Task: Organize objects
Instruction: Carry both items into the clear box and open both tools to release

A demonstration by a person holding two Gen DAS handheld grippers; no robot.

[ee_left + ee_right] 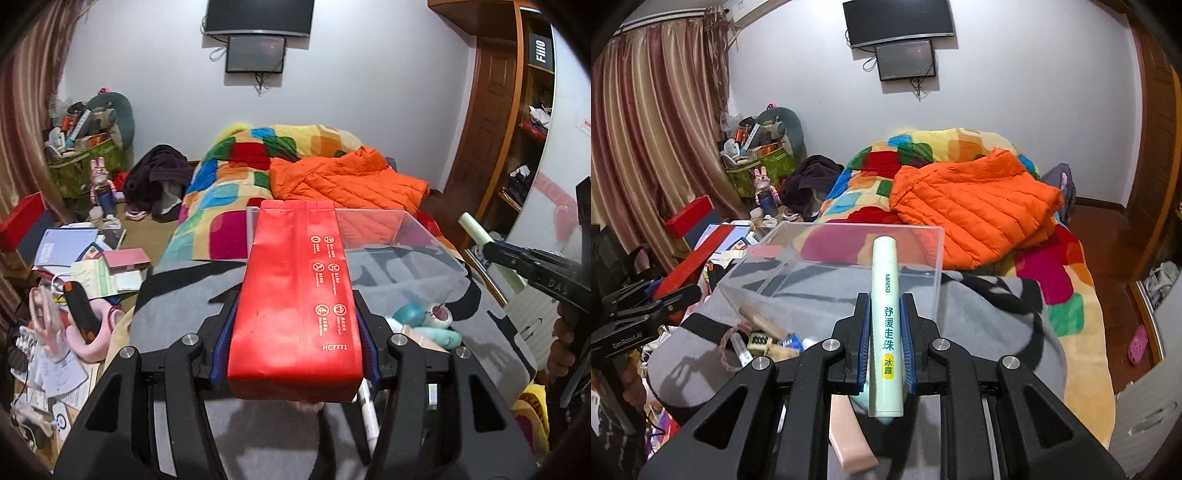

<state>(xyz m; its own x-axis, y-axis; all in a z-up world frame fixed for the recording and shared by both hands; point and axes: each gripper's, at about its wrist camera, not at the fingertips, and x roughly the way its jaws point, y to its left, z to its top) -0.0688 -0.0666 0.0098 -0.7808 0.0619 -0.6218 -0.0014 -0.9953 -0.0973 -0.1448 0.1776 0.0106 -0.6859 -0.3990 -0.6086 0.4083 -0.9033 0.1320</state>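
My left gripper [295,325] is shut on a long red packet [291,295] marked HC7771, held over the grey blanket with its far end above the clear plastic box [424,240]. My right gripper [884,325] is shut on a pale green MINISO tube [885,314], held upright in front of the same clear box [849,251]. The right gripper and tube also show in the left wrist view [491,243], at the right. The left gripper and red packet show at the left of the right wrist view [694,254].
Small toiletries [428,325] lie on the grey blanket [177,295] near the box. A colourful quilt [1067,280] and orange jacket [975,206] cover the bed behind. Papers and clutter [74,266] fill the floor on the left. A wardrobe [517,129] stands right.
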